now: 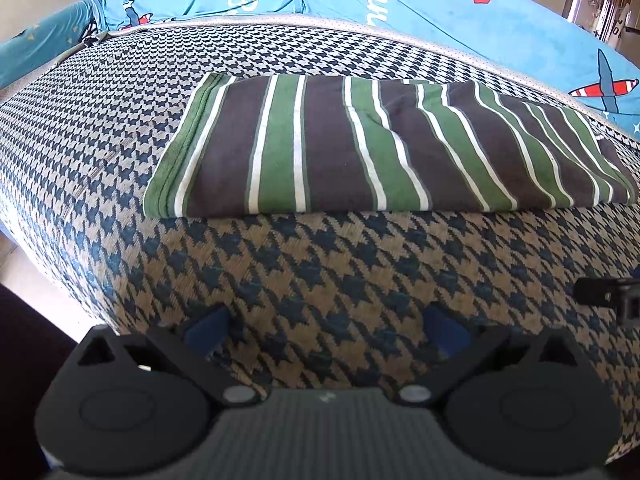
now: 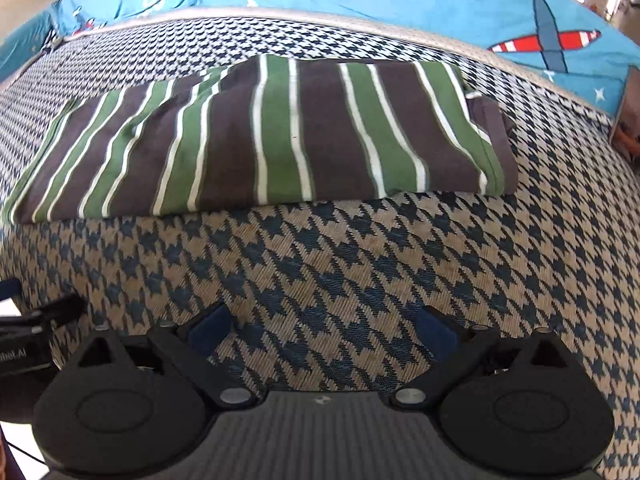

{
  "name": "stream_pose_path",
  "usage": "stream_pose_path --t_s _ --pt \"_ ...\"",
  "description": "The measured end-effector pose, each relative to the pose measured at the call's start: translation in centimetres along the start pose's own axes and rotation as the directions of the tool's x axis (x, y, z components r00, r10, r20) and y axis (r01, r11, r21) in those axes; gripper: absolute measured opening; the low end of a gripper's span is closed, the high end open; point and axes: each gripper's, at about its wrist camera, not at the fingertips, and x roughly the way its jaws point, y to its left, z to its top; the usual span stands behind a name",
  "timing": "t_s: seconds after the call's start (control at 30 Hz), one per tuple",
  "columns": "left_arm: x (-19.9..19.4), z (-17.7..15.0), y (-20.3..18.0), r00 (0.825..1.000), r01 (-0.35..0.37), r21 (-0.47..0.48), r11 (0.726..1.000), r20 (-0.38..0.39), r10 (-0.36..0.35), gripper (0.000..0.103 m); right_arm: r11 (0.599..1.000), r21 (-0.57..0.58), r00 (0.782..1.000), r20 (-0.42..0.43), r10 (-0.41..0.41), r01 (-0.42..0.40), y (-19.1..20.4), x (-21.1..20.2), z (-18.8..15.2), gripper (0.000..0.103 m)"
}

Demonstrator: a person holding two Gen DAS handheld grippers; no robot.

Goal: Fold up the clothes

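The striped shirt [image 1: 384,148] lay folded on the bed [image 1: 320,280], long axis left to right, beyond the left claw [image 1: 326,328] and right claw [image 2: 322,326], both apart and empty, seemingly equally near.

the left gripper [image 1: 326,330] has a matte black frame with 2 rounded lobes, each with a shallow circular recess and a triangular cut-out above it. 2 black arms angle inward over 2 silver round fasteners, beside a grey ribbed centre panel. its fingertips [image 1: 208,328] are dark blue. the right gripper [image 2: 323,330] has the same build: black lobes, triangular holes, 2 silver fasteners, ribbed grey panel and dark blue fingertips [image 2: 210,328], plus small screw heads on top of the frame.
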Motion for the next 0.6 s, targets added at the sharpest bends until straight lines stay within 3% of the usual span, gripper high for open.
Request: stream_pose_path --t_s 0.23,0.4,0.5,0.6 --pt "0.1 2.0 0.1 0.998 0.062 -0.016 0.998 -0.008 -0.062 0.103 1.000 -0.007 1.000 0.014 0.010 -0.010 -0.6 -0.1 0.1 0.099" --pt "0.1 4.4 -0.6 0.993 0.116 0.000 0.993 -0.014 -0.116 0.103 1.000 -0.001 0.996 0.086 -0.017 0.017 -1.4 -1.1 0.2 0.098" --pt "0.2 6.4 -1.3 0.991 0.135 0.027 0.991 -0.022 -0.134 0.103 0.999 0.044 0.989 0.143 -0.024 0.018 -2.6 -1.8 0.6 0.087" --pt "0.5 8.6 -2.1 0.991 0.134 0.070 0.989 -0.017 -0.133 0.103 0.994 0.113 0.983 0.184 -0.024 0.003 -3.9 -1.9 1.4 0.070"
